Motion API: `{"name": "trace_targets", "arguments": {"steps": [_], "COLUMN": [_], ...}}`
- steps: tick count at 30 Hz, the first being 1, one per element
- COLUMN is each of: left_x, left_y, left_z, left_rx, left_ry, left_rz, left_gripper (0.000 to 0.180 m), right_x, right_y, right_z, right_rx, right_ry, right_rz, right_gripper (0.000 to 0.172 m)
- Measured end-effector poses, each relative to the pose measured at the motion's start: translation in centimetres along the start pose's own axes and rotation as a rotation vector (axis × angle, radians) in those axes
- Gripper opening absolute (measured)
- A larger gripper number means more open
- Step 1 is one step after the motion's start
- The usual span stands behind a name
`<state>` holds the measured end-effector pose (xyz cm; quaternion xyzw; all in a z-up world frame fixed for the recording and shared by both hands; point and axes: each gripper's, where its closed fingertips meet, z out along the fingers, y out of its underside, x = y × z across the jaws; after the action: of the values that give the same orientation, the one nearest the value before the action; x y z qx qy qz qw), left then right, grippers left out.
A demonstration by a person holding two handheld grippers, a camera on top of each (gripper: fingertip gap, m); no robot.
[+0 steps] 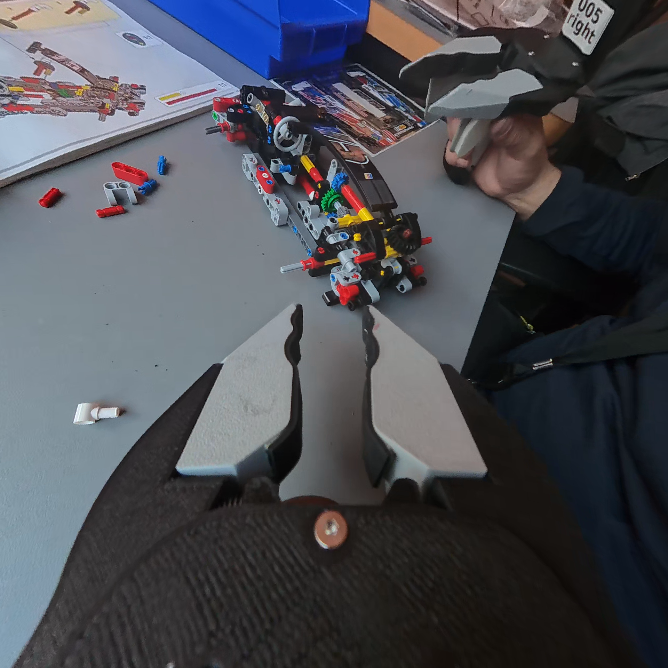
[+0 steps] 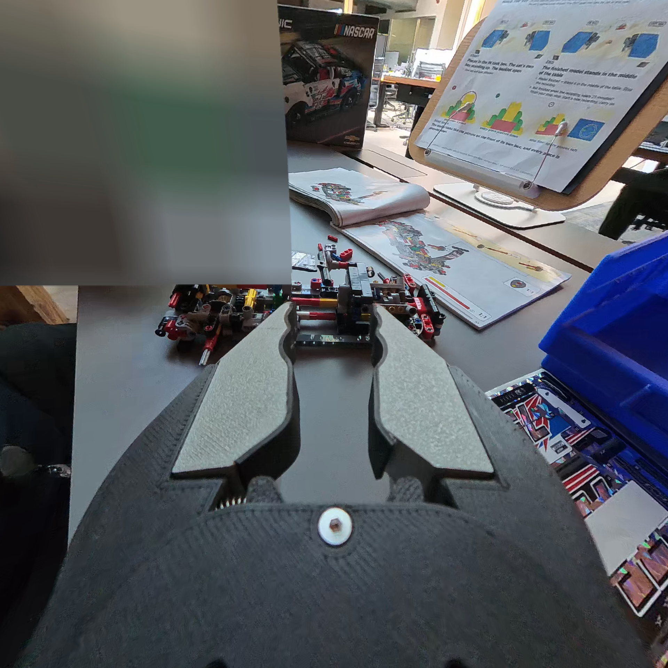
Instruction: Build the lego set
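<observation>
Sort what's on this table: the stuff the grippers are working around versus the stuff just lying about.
At the grippers:
- half-built brick car chassis, just ahead of the open, empty left gripper
- right gripper, open, empty, facing the chassis

Lying about:
- loose red, blue and grey pieces
- white connector
- open instruction booklet
- blue bin
- sticker sheet

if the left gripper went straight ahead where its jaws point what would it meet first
Most likely the near end of the brick car chassis, just ahead of the open, empty left gripper. Bare grey table lies between; depth is uncertain.
</observation>
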<state>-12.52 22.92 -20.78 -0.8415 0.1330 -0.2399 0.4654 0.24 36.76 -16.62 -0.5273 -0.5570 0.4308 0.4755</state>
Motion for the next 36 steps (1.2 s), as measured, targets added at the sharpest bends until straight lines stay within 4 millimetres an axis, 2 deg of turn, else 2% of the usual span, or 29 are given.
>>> {"name": "trace_targets", "arguments": {"steps": [18, 28, 36], "left_x": [-0.18, -0.39, -0.54], "left_y": [-0.23, -0.08, 0.09], "left_z": [-0.23, -0.09, 0.08], "left_rx": [0.019, 0.007, -0.007], "left_ry": [0.007, 0.004, -0.006], "left_rz": [-0.023, -0.038, -0.042], "left_gripper": [0.03, 0.029, 0.029], "right_x": [0.41, 0.61, 0.6], "right_y": [-0.09, -0.14, -0.17], "right_z": [-0.08, -0.12, -0.12], "right_rx": [0.008, 0.013, 0.014], "right_ry": [0.019, 0.022, 0.022], "right_rz": [0.01, 0.029, 0.032], "right_gripper": [0.04, 0.051, 0.054]}}
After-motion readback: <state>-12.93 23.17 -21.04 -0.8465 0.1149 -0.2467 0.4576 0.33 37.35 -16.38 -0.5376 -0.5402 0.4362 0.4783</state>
